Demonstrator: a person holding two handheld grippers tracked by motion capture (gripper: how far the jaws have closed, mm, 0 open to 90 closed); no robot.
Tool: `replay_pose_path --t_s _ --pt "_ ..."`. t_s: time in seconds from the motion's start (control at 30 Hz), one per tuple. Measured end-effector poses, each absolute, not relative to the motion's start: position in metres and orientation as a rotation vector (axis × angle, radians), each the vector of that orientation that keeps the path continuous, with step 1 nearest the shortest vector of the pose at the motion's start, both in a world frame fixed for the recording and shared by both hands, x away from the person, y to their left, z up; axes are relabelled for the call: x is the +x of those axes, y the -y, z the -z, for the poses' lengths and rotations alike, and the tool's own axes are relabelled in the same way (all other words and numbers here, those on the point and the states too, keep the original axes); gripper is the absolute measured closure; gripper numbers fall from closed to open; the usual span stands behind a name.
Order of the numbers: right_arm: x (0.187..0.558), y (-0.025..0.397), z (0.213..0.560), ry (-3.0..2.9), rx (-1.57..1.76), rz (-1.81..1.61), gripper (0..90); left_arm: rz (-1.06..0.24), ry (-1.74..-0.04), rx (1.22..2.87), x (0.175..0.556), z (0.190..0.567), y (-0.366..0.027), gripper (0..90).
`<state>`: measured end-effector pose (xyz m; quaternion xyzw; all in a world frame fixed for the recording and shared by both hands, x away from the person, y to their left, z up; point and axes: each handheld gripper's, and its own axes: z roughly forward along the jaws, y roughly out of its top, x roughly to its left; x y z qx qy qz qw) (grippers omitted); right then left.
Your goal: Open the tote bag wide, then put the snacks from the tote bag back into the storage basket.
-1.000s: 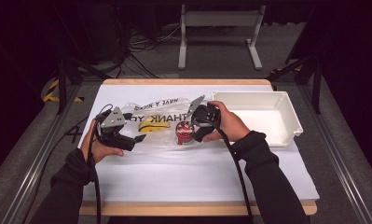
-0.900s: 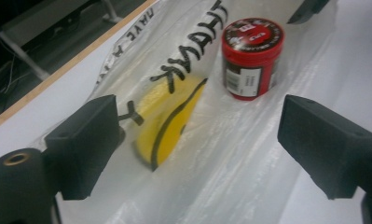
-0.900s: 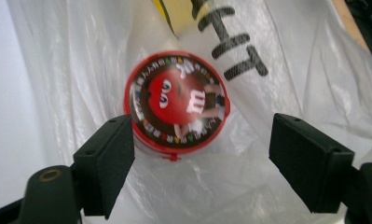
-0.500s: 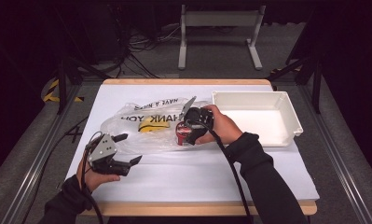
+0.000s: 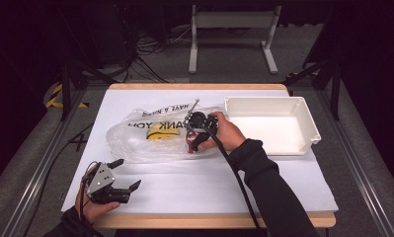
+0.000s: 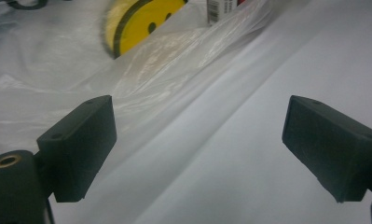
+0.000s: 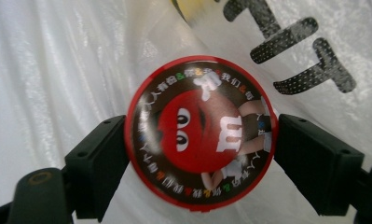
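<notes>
On the white desk (image 5: pixel 209 187), the right claw (image 7: pixel 200 140) clamps a round red candy tin (image 7: pixel 201 133) inside the crinkly clear plastic bag (image 5: pixel 135 140), which may snag and drag while the left claw (image 5: pixel 127 174), at seven o'clock, rests spread wide.

I am holding my left gripper (image 5: pixel 120 189) low at the near left of the table, its jaws standing wide apart and gripping nothing, my left hand (image 5: pixel 93 206) wrapped around its rear with the forearm barely entering at the bottom edge. I am extending my right arm (image 5: pixel 273 192) diagonally forward from the bottom edge, sleeve covering it to the wrist, with my right hand (image 5: pixel 225 134) grasping the right gripper (image 5: pixel 192 144) near the table's middle. Its jaws are pointing down and toward me, pressing both flanks of a round red tin (image 7: pixel 202 133).
</notes>
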<state>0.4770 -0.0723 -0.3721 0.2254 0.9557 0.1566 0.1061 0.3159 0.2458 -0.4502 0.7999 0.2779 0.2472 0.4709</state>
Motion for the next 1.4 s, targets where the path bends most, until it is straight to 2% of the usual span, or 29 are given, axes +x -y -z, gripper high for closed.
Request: replay_pose_path --t_s 0.23,0.53,1.4 --pt "0.484 0.072 0.380 -2.868 0.730 -0.464 22.0 -0.584 -0.748 1.912 0.329 0.454 -0.265 10.4" --pt "0.478 0.073 0.374 -2.842 0.727 -0.444 22.5 -0.600 -0.737 1.963 0.329 0.456 -0.259 10.5" --pt "0.454 0.077 0.334 -2.818 0.606 -0.448 22.5 -0.576 -0.710 1.986 0.330 0.456 -0.258 9.9"
